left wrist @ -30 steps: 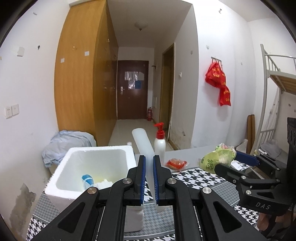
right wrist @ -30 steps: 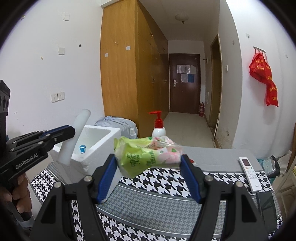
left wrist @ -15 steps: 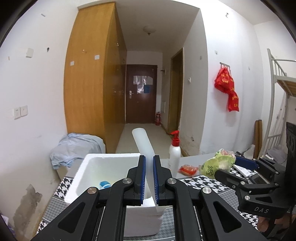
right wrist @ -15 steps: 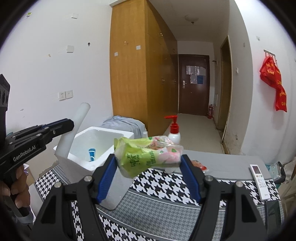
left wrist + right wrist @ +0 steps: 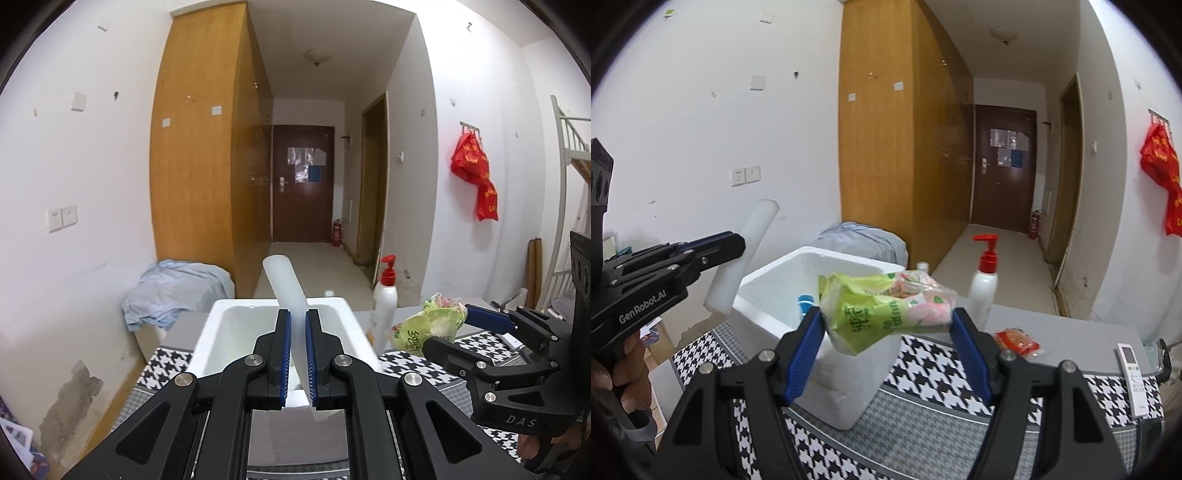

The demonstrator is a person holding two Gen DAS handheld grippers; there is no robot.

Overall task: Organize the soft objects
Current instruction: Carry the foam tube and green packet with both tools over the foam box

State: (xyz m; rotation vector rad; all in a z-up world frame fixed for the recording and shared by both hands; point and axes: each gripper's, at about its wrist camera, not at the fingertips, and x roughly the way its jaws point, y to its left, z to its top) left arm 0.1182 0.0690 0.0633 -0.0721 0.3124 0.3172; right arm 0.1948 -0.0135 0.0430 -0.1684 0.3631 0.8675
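Note:
A thin white foam slab (image 5: 286,291) stands tilted between the pads of my left gripper (image 5: 298,354), which is shut on it above the near rim of the white foam box (image 5: 225,325). In the right wrist view the same slab (image 5: 753,251) sticks up from that gripper (image 5: 733,245) at the left. My right gripper (image 5: 886,332) is shut on a green and pink soft tissue pack (image 5: 882,310), held in the air beside the box's (image 5: 764,280) right wall. A blue item (image 5: 804,301) lies inside the box.
The box stands on a table under a houndstooth cloth (image 5: 934,358). On it are a white pump bottle with a red head (image 5: 984,284), a red packet (image 5: 1015,339) and a remote (image 5: 1132,373). A pale blue cloth heap (image 5: 173,288) lies behind the box.
Both grippers have moved sideways toward the foam box, keeping their loads. The box now sits straight ahead of the left gripper, and the tissue pack hangs nearer the box's wall.

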